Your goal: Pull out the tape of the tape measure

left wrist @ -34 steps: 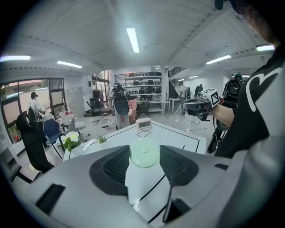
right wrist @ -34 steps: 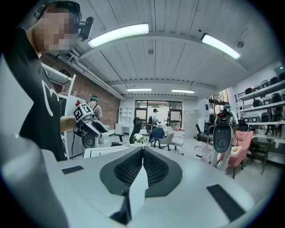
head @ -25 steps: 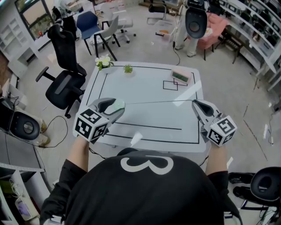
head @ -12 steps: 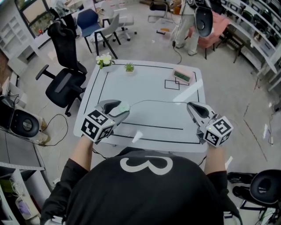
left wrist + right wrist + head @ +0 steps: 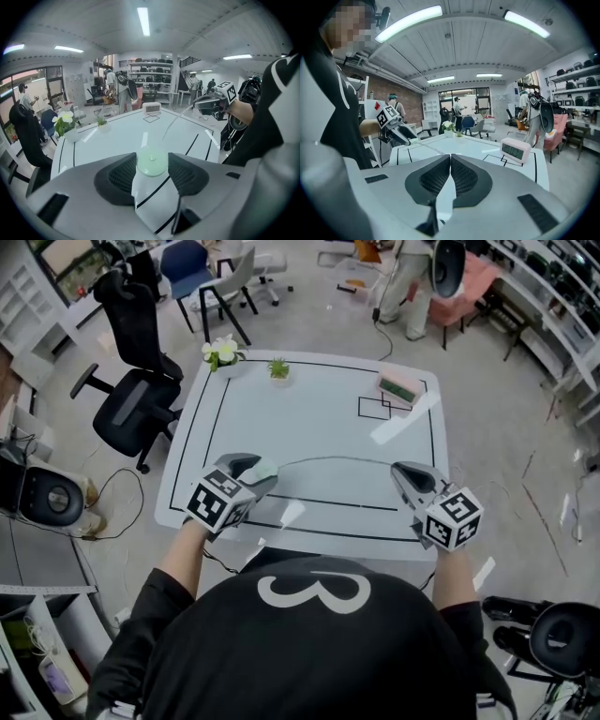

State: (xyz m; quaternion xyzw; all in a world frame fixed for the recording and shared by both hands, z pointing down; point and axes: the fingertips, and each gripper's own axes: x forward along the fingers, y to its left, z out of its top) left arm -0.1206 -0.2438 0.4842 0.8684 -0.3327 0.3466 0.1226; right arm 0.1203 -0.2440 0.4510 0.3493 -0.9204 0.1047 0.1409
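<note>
A round pale-green tape measure [image 5: 262, 469] sits between the pads of my left gripper [image 5: 255, 471], which is shut on it above the near left of the white table [image 5: 309, 423]. In the left gripper view the case [image 5: 151, 162] fills the gap between the jaws. Its thin tape [image 5: 330, 459] bows in a slack arc across to my right gripper [image 5: 397, 469], which is shut on the tape's end. In the right gripper view the jaws [image 5: 450, 161] press together, and the left gripper [image 5: 404, 135] shows at the far left.
A pink clock [image 5: 399, 387] lies at the table's far right beside a drawn black square. A white flower pot [image 5: 221, 352] and a small green plant [image 5: 278, 368] stand at the far edge. A black office chair [image 5: 131, 404] is left of the table, and a person stands beyond it.
Both grippers have come closer together and nearer to the table's front edge. The tape, straight and taut a second ago, now bows in an arc.
</note>
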